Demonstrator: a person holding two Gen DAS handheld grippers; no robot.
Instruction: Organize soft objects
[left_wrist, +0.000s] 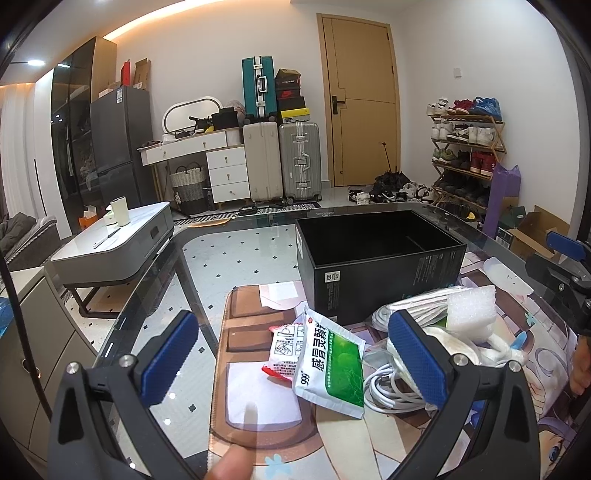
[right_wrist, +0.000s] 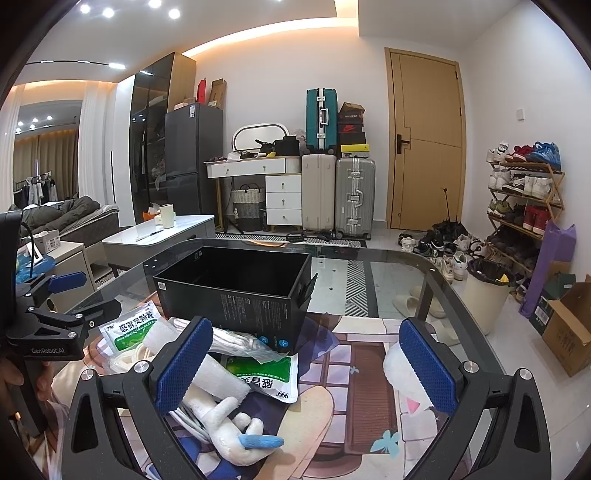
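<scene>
Glass table (left_wrist: 155, 280): printed mat (left_wrist: 258, 424), black box (left_wrist: 376, 266).

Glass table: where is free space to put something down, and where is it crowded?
Free: the glass table to the right of the black box, up to its far edge, and the mat between the right gripper fingers. Crowded: in front of the box, where the green sachets, foam block, white cables and plush toy lie together.
</scene>
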